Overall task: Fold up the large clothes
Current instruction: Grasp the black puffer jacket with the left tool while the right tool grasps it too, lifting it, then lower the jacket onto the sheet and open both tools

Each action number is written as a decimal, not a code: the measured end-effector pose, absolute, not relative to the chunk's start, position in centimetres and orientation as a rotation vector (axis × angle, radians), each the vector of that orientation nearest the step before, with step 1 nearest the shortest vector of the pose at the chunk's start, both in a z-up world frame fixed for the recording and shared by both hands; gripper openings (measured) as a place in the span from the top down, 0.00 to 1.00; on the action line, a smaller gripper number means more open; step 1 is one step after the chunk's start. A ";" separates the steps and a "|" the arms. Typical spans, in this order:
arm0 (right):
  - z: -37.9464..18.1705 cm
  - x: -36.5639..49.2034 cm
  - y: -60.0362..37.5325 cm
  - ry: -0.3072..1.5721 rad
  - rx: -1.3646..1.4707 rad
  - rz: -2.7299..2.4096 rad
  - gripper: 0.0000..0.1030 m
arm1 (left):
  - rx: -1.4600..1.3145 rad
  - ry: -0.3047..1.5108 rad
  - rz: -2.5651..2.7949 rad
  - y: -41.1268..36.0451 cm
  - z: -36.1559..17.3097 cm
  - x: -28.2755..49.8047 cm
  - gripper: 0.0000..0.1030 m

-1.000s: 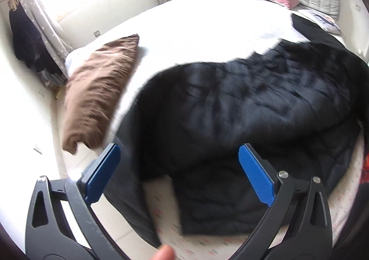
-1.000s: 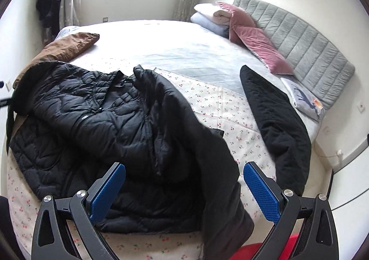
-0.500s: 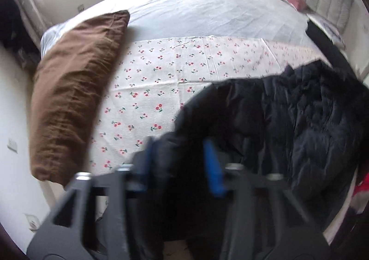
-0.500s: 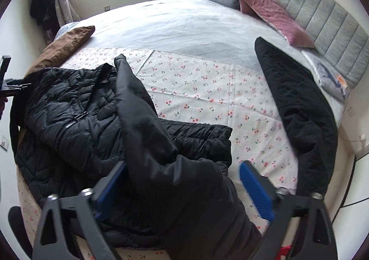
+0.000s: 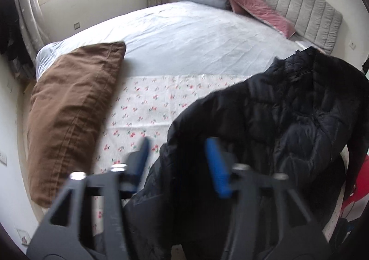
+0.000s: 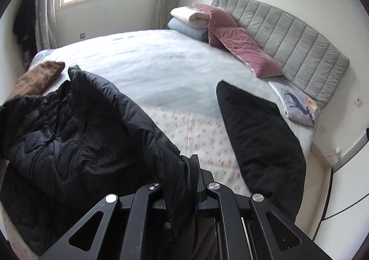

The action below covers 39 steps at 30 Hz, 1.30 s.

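A black quilted puffer jacket (image 5: 288, 126) hangs lifted over the near edge of the bed (image 5: 196, 38). My left gripper (image 5: 180, 163) has its blue pads (image 5: 216, 165) closed in on a thick bunch of the jacket's fabric, with a gap left by the bulk. My right gripper (image 6: 180, 179) is shut tight on another part of the jacket (image 6: 69, 135), which drapes from the jaws to the left. The fabric hides the right pads.
A brown pillow (image 5: 69, 112) lies at the bed's left edge. A second black garment (image 6: 260, 144) lies on the right side. Pink cushions (image 6: 235, 40), folded blankets (image 6: 189, 19) and a grey headboard (image 6: 288, 29) stand at the far end. A floral sheet (image 5: 147, 107) covers the near part.
Both grippers went from open above the flat jacket to closed on it. The jacket has been lifted off the bed, and both views have tilted up toward the headboard.
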State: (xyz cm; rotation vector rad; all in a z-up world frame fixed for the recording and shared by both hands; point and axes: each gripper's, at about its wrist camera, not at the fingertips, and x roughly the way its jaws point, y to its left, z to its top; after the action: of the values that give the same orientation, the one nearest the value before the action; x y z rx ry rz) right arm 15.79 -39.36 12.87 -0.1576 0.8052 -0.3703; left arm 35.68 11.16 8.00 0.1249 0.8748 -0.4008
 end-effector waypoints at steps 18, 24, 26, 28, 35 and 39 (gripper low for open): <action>10.2 23.1 -42.4 0.815 -0.157 -0.466 0.91 | 0.139 1.114 -0.261 9.1 0.3 42.9 0.91; 10.6 28.0 -43.5 0.740 -0.202 -0.538 0.91 | 0.077 0.679 -0.077 9.6 7.4 43.3 0.92; 10.1 30.4 -44.3 0.713 -0.192 -0.564 0.91 | 0.076 0.594 -0.008 9.1 8.1 44.3 0.91; 8.9 33.1 -45.7 0.720 -0.146 -0.586 0.90 | 0.121 0.520 0.090 7.9 7.6 45.8 0.85; 5.1 36.5 -48.4 0.819 -0.019 -0.631 0.43 | 0.301 0.529 0.189 4.3 4.2 48.6 0.30; 5.3 34.7 -46.7 0.824 -0.046 -0.550 0.33 | 0.339 0.604 0.084 3.3 3.7 46.6 0.21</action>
State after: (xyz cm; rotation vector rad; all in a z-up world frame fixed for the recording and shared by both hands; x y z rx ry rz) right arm 34.73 -46.65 5.28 -0.0456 0.8239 -0.5505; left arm 46.57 3.29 3.73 0.3387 0.6037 0.0835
